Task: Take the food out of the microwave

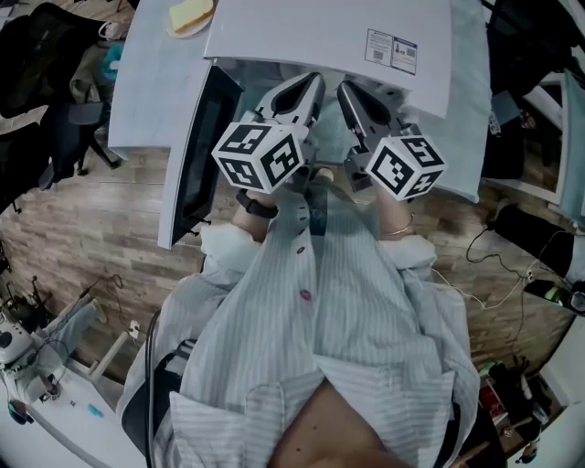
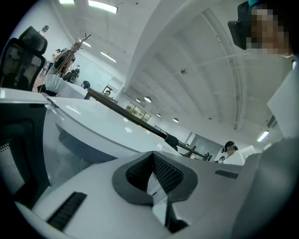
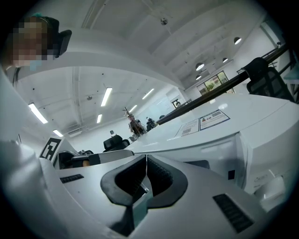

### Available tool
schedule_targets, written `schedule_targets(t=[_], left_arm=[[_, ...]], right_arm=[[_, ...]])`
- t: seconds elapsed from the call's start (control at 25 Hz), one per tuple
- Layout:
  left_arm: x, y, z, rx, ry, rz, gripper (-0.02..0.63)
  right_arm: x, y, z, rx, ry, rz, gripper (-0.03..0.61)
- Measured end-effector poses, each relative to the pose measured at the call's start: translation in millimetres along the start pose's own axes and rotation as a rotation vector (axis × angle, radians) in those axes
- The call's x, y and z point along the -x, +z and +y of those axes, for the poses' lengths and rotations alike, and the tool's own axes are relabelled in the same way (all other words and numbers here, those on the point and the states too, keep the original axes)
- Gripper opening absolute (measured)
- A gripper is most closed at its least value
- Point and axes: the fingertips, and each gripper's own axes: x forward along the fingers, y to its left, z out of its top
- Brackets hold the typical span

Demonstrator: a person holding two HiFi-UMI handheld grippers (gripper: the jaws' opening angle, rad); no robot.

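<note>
A white microwave [image 1: 329, 37] stands on a pale table [image 1: 146, 91], its dark-windowed door [image 1: 196, 155] swung open to the left. My left gripper [image 1: 306, 84] and right gripper [image 1: 352, 93] sit side by side at the mouth of the cavity, both shut and empty. They hide the inside, so I cannot tell what is in there. A yellow piece of food on a plate [image 1: 190, 15] lies on the table left of the microwave. In the left gripper view the shut jaws [image 2: 152, 156] point over the microwave's top [image 2: 93, 126]. The right gripper [image 3: 145, 161] faces the labelled top [image 3: 205, 122].
A black office chair [image 1: 37, 55] stands left of the table. Cables [image 1: 494, 265] trail over the wooden floor at the right. A white bench with small parts [image 1: 55, 402] is at the lower left. My striped shirt [image 1: 347, 329] fills the lower middle.
</note>
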Motion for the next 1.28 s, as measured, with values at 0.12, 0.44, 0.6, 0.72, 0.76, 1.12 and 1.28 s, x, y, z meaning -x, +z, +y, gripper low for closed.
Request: schedule_targets(t=[0.12,0.44,0.6,0.72,0.76,1.12,1.28], left_arm=[[-3,-4,6,0.013,-0.004,0.006,0.008],[-1,-18,25,0.076,-0.004,0.029,0.009],[-1,-27,36,0.092,0.004,0.051,0.011],[-1,-35,42,0.106,0.008,0.065,0.015],[-2,-37,44,0.112,0.006,0.07,0.021],[-2,-58,58,0.153,0.011,0.123,0.075],[-3,-71,68,0.184,0.024,0.152,0.094]], right_arm=[[-4,-6,-4,-0.016,-0.012,0.005,0.032],[-9,-21,-15,-0.069,-0.044,0.001,0.034],[-10,-31,-21,-0.093,-0.065,0.0,0.034],[-11,-36,-26,-0.112,-0.077,-0.001,0.035],[-11,-38,-28,-0.117,-0.081,-0.003,0.035],[-16,-57,-35,-0.155,-0.111,0.019,0.065],[-21,-69,-40,-0.172,-0.123,0.042,0.091]])
